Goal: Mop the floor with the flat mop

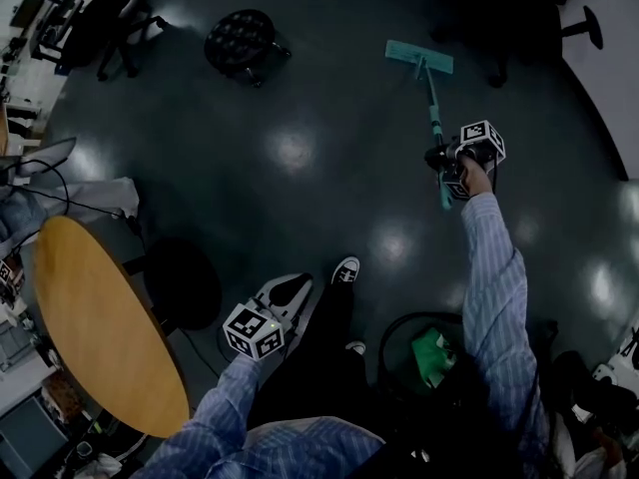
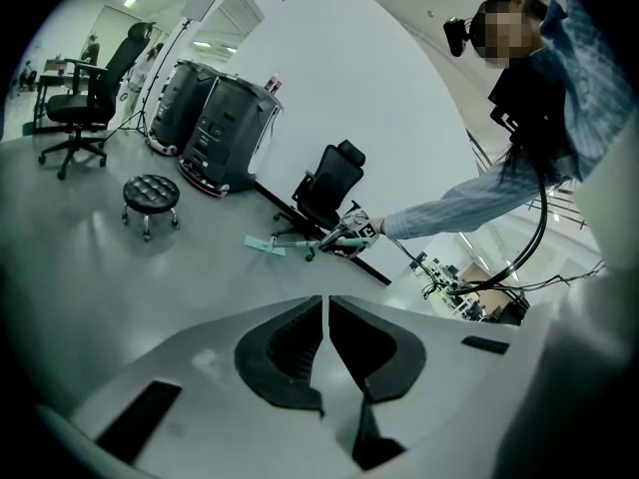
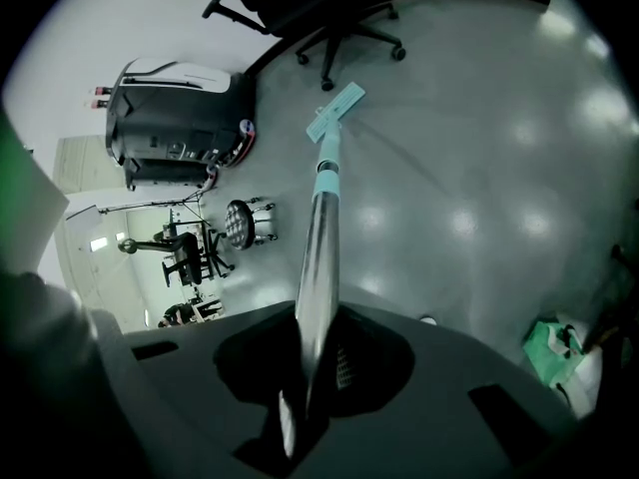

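Observation:
The flat mop's teal head (image 1: 419,57) lies flat on the dark glossy floor (image 1: 329,168), far ahead and to the right. Its handle (image 1: 433,108) slants back to my right gripper (image 1: 446,160), which is shut on the mop handle (image 3: 321,257) at arm's length. In the right gripper view the pole runs out between the jaws to the mop head (image 3: 335,111). My left gripper (image 1: 288,289) hangs low near my body, jaws shut with nothing between them (image 2: 325,312). The left gripper view shows the mop (image 2: 266,246) in the distance.
A round wooden table (image 1: 100,327) stands at the left. A black stool (image 1: 240,40) and an office chair (image 1: 100,13) are at the far left, a white curved wall (image 1: 604,58) at the right. A dark bin with green contents (image 1: 429,357) sits by my right leg. My shoe (image 1: 345,269) points forward.

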Demonstrator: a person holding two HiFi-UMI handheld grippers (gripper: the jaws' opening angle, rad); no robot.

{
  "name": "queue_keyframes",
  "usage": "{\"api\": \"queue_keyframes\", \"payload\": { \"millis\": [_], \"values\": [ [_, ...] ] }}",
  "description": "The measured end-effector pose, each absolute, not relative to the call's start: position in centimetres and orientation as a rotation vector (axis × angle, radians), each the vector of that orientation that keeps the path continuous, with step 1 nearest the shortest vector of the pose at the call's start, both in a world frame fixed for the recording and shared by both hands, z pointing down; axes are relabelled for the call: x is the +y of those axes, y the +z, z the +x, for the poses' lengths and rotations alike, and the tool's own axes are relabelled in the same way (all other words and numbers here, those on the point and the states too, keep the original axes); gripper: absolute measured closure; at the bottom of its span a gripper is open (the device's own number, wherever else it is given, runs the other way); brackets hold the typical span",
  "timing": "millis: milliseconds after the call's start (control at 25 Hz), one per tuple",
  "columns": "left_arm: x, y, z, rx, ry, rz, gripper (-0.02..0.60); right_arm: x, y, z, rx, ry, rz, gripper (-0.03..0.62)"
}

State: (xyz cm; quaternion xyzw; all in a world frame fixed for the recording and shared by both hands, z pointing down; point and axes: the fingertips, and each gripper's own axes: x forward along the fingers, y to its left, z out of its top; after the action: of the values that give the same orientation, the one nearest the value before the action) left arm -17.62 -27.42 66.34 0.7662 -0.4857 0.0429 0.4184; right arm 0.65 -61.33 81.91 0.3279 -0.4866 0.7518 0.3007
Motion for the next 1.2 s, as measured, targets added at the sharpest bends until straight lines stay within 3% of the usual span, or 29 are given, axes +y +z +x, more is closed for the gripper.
{"api": "queue_keyframes", "payload": {
  "millis": [440, 1200],
  "values": [
    [-26.1, 65.0, -13.6, -1.127, 0.092, 2.015, 0.555, -53.6, 81.2, 1.9, -1.285, 2.014, 0.834, 0.537],
    [-16.4, 59.4, -8.6, -1.121, 0.096, 2.146, 0.555, -25.0, 76.9, 9.8, -1.201, 2.085, 0.751, 0.537]
  ]
}}
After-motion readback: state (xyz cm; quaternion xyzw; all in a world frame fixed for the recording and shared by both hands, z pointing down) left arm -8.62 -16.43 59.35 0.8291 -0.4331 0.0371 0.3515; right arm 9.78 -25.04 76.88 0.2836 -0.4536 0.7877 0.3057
